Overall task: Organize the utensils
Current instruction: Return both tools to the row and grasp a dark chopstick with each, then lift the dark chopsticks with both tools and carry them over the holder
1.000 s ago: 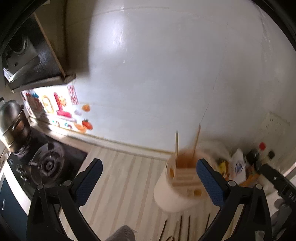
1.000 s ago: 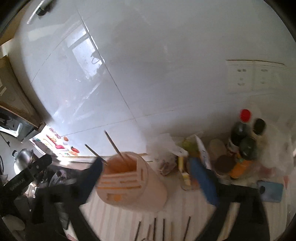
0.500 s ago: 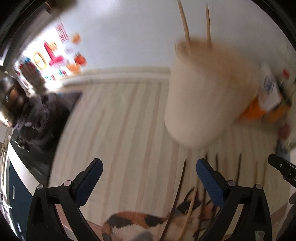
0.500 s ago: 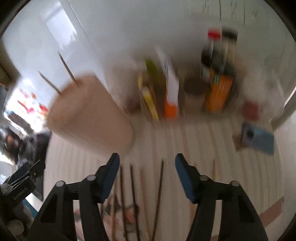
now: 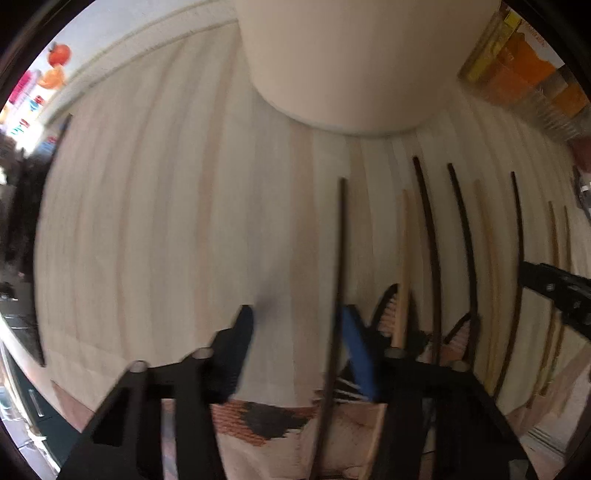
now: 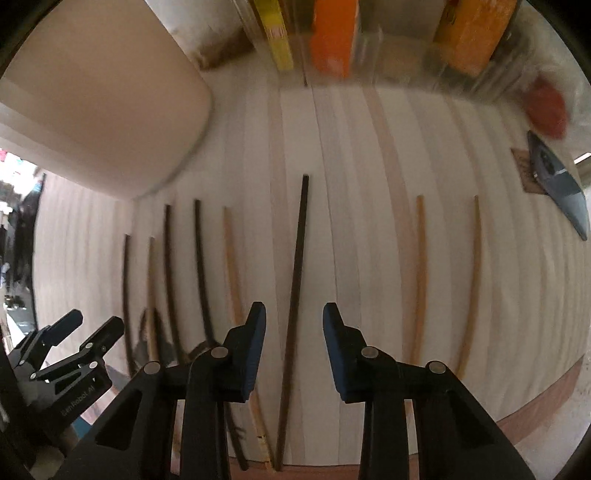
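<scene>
— What sits at the back of the striped desk [image 6: 369, 155]?
— Blurred orange and yellow packets [image 6: 330, 35], against the wall.
— And to the right?
— A red lump [image 6: 546, 107], with a dark blue flat thing [image 6: 557, 181] near it on a small brown mat [image 6: 523, 170].

A: Both claws have dropped low over the striped mat [image 6: 369, 184]. A second ago each looked at the wall and the top of the holder.

B: Holder [image 5: 343, 62] now fills the top of the left view, only its lower wall showing.

A: Left claw [image 5: 295, 343] has narrowed; a dark chopstick [image 5: 338, 280] runs just inside its right finger [image 5: 356, 354].

B: Right claw [image 6: 294, 328] closed in as well, now straddling a black chopstick [image 6: 297, 273] with gaps on both sides.
</scene>
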